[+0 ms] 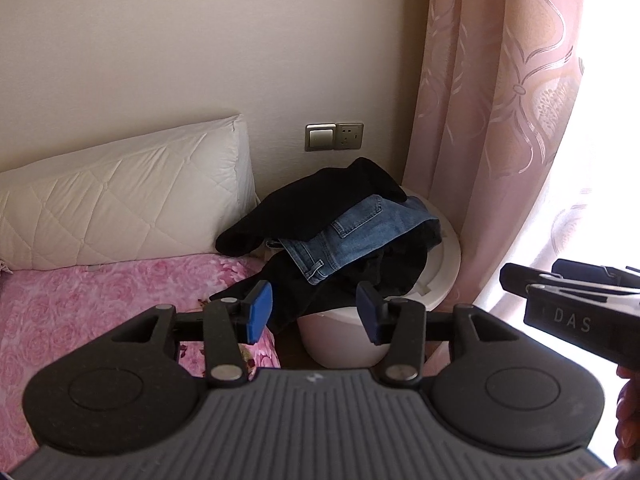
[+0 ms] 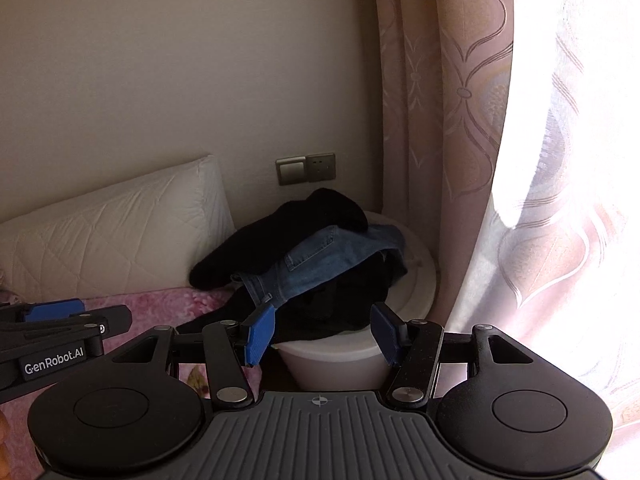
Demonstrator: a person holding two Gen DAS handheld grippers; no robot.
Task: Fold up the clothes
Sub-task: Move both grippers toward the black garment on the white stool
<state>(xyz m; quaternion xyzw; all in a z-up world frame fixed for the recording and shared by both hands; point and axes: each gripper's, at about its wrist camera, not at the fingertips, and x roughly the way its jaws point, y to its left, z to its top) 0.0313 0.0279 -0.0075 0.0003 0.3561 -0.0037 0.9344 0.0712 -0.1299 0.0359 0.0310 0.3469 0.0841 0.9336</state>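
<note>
Both hand-held grippers, left (image 1: 314,312) and right (image 2: 322,334), hover with jaws apart and empty at frame bottom, aimed at jeans (image 1: 352,236) and dark clothes (image 1: 320,196) heaped on a white bin (image 1: 440,276) at centre, apparently awaiting pickup for folding on the bed (image 1: 100,300).

White capitals reading "DAS" stand on the black side of the right tongs (image 1: 568,312), which reach in at the right edge of the left wrist view, above and to the right of the left tongs (image 1: 316,312) and their grey ribbed body. In the right wrist view, white lettering reading "GenRobot.AI" runs along the black side of the left tongs (image 2: 60,320), low at the left edge, beside the round black housing of the right tongs (image 2: 324,332). No other writing is legible in either view.
</note>
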